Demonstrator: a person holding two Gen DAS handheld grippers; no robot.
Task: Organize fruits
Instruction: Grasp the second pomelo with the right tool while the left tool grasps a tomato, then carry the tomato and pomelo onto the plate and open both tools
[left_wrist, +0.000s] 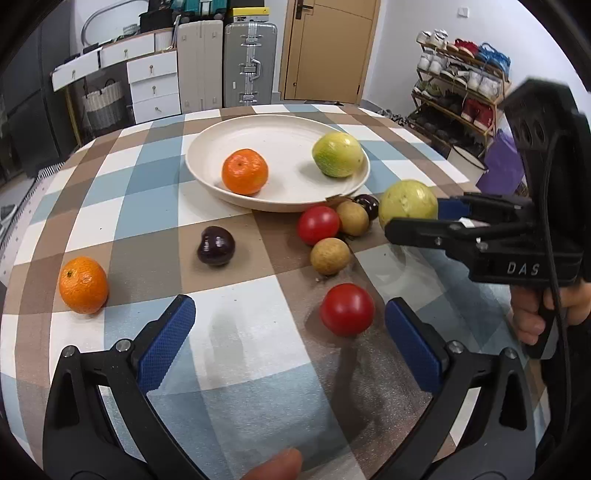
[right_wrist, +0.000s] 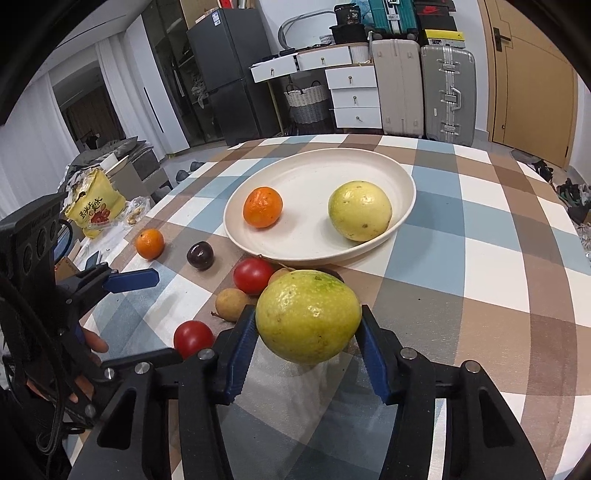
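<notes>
My right gripper (right_wrist: 308, 321) is shut on a yellow-green round fruit (right_wrist: 306, 306), held just in front of the cream plate (right_wrist: 314, 177). In the plate lie an orange (right_wrist: 262, 206) and a second yellow-green fruit (right_wrist: 360, 210). My left gripper (left_wrist: 290, 306) stands open low over the checked cloth, nothing between its fingers. A red tomato (left_wrist: 347, 309) lies just inside its right finger. Loose on the cloth are an orange (left_wrist: 83, 285), a dark plum (left_wrist: 216, 245), another tomato (left_wrist: 318, 225) and two tan longans (left_wrist: 330, 256).
A small dark fruit (left_wrist: 367, 205) sits against the plate's near rim (left_wrist: 280, 210). A yellow snack bag (right_wrist: 94, 206) lies off the table's left side. Suitcases (right_wrist: 447, 92), white drawers (right_wrist: 354, 96) and a shoe rack (left_wrist: 461, 85) stand beyond the table.
</notes>
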